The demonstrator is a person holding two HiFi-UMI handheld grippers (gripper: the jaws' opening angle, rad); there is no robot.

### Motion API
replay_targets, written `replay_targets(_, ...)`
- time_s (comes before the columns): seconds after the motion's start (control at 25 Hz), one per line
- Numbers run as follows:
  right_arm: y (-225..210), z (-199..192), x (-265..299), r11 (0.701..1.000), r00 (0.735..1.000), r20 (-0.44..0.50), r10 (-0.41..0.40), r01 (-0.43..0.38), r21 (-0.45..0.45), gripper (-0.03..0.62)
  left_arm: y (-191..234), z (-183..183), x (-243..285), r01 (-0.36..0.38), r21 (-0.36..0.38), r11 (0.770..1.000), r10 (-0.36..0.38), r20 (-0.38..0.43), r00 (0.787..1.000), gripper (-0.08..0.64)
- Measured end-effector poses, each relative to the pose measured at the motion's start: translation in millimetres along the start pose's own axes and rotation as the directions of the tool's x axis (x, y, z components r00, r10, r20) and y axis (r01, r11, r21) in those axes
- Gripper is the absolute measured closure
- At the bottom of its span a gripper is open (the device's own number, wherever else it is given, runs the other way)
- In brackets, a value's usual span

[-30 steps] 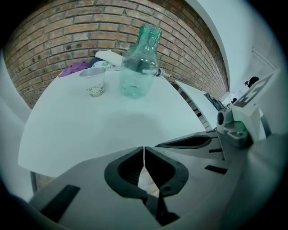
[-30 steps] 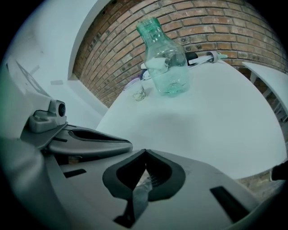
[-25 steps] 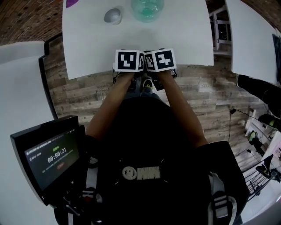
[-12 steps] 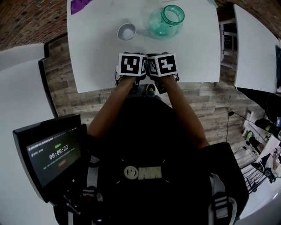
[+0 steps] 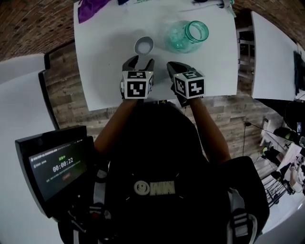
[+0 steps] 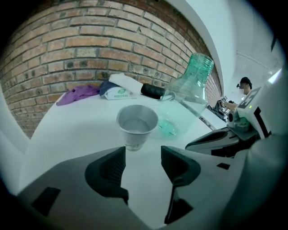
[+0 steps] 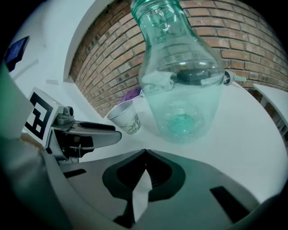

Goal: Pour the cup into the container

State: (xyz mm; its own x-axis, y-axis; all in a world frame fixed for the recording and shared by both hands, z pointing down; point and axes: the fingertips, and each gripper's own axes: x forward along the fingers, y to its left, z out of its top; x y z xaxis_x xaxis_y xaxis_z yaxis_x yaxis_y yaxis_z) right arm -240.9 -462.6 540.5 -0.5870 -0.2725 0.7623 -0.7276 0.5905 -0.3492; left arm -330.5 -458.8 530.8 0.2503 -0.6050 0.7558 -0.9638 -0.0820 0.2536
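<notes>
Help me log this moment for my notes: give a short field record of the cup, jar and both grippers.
paper cup: upright on the white table, just beyond the left jaws, untouched
green glass jar: upright, mouth open, right of the cup
left gripper: jaws have just been opening, nothing between them
right gripper: jaws together, empty
pouring: not yet begun

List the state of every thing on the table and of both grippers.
cup: upright on the table, not gripped.
jar: upright, lidless, mouth open.
left gripper: open, jaws have just been opening, nothing between them, cup ahead.
right gripper: shut, empty.
purple cloth: crumpled at the table's far edge.
</notes>
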Motion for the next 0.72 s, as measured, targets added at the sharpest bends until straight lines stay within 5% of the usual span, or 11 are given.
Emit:
replay_targets(0.32, -2, 13, -14, 1.000, 0.991, 0.133, -0.028, 0.028, -0.001, 0.591, 17, 34, 7, 0.003, 0.155, 0.988, -0.041, 0.243, 0.969, 0.075)
replay_targets(0.48, -6, 10, -24, 0.999, 0.988, 0.149, -0.049, 0.050, -0.003, 0.591, 10, 41, 18, 0.011, 0.231, 0.973, -0.082, 0.299, 0.951, 0.057)
replay_targets(0.72, -19, 4, -38, 0.999, 0.984, 0.175, -0.043, 0.039, 0.027, 0.485, 3, 49, 41, -0.005, 0.312, 0.950, -0.099, 0.318, 0.943, 0.058)
